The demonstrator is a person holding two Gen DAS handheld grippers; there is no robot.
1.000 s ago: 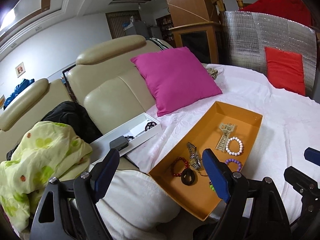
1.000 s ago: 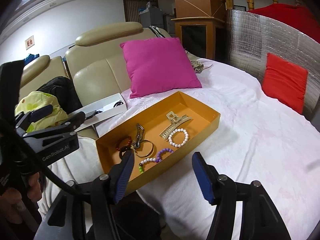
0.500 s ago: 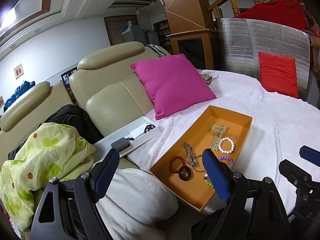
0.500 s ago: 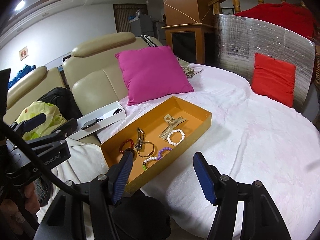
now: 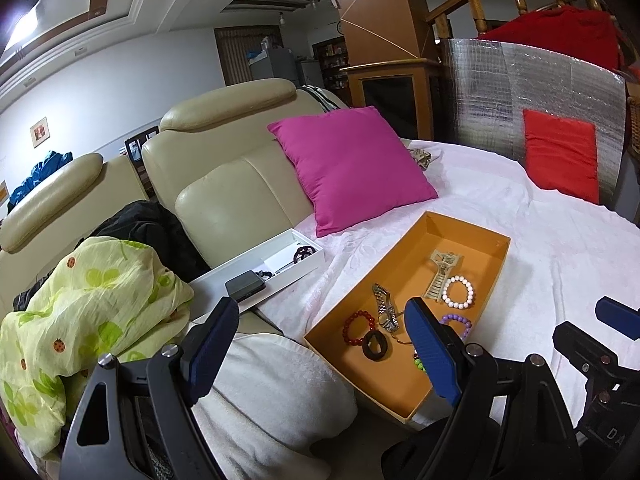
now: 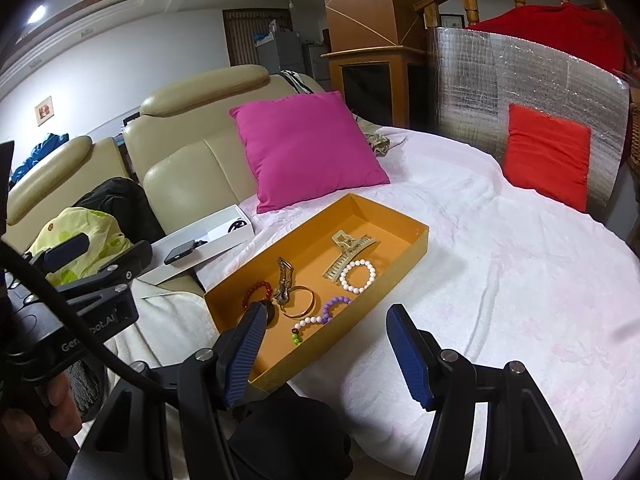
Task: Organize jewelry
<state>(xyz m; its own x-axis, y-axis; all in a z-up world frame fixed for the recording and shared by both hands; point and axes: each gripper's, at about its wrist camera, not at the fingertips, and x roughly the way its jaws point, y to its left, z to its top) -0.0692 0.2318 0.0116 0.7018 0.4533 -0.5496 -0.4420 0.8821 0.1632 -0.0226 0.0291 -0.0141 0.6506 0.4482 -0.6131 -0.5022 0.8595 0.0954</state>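
Left wrist view: your left tongs (image 5: 320, 344) stand wide apart with nothing between the pads, held above the near edge of the white-covered bed (image 5: 552, 240). Right wrist view: your right tongs (image 6: 326, 350) are likewise apart and empty, poised just short of the orange tray (image 6: 416, 240).

Locate the jewelry inside that tray, which lies flat on the bed cover in front of the magenta cushion (image 6: 308, 148):
- cream hair claw (image 6: 350, 254), toward the far end;
- white bead bracelet (image 6: 357, 277), touching the claw;
- metal watch (image 6: 285, 280), near the middle;
- gold bangle (image 6: 299, 301), beside the watch;
- red bead bracelet (image 6: 256, 293), on the near left;
- purple-and-white bead strand (image 6: 320, 316), nearest your right tongs.

A white box (image 6: 216, 240) sits on the beige sofa (image 6: 188, 168) left of the tray.
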